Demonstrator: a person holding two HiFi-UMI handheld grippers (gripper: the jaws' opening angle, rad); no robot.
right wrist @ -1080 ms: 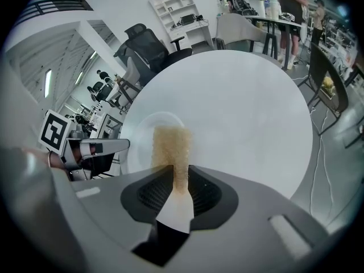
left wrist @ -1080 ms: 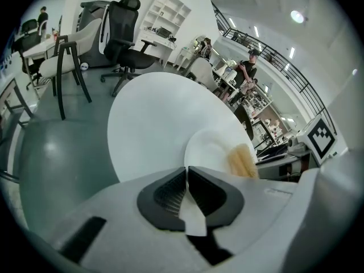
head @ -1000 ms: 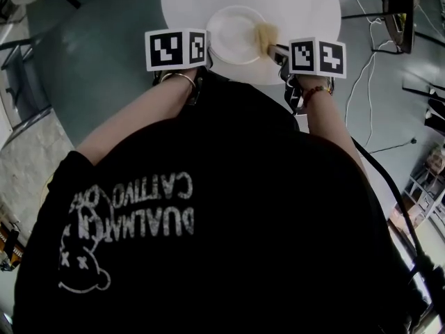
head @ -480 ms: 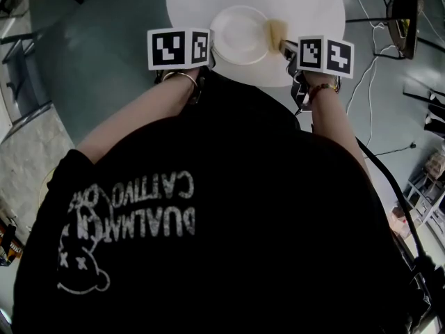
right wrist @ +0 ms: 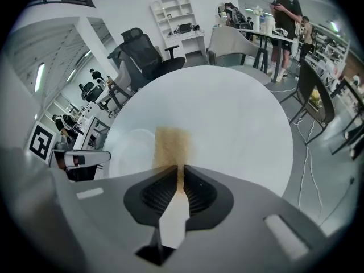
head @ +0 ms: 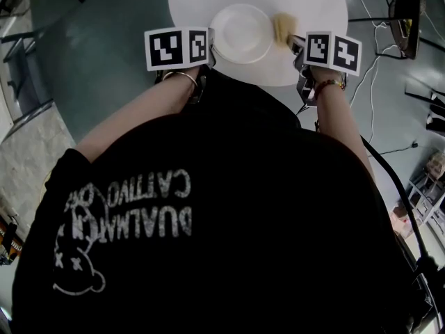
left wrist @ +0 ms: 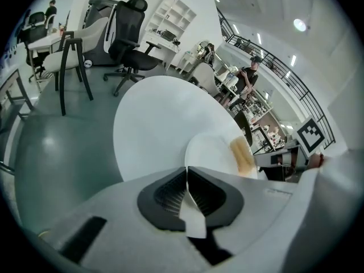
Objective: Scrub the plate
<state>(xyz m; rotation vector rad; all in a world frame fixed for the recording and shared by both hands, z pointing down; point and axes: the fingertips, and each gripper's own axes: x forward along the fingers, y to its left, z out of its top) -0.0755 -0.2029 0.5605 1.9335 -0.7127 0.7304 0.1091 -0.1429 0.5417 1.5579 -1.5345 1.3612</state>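
Note:
A white plate (head: 240, 33) lies on the round white table (head: 316, 5). My left gripper (head: 211, 49) is shut on the plate's near-left rim, and the rim (left wrist: 187, 201) runs between its pads while the plate (left wrist: 213, 152) spreads out beyond them. My right gripper (head: 295, 42) is shut on a tan sponge (head: 283, 28). The sponge (right wrist: 172, 145) sticks out past the right gripper (right wrist: 181, 172), just beside the plate's right rim and over the tabletop. In the right gripper view the plate (right wrist: 132, 151) lies to the sponge's left. In the left gripper view the sponge (left wrist: 243, 155) shows at the plate's far edge.
The table (right wrist: 239, 124) stands on a teal floor (head: 104, 68). A dark chair (head: 403, 12) and loose cables (head: 365, 75) are at the right. Office chairs (left wrist: 128, 36) and desks stand farther off, with people (right wrist: 287, 10) standing beyond the table.
My right gripper has carried the sponge to the right, from on the plate's right rim to just off it. The left gripper has kept its hold on the plate.

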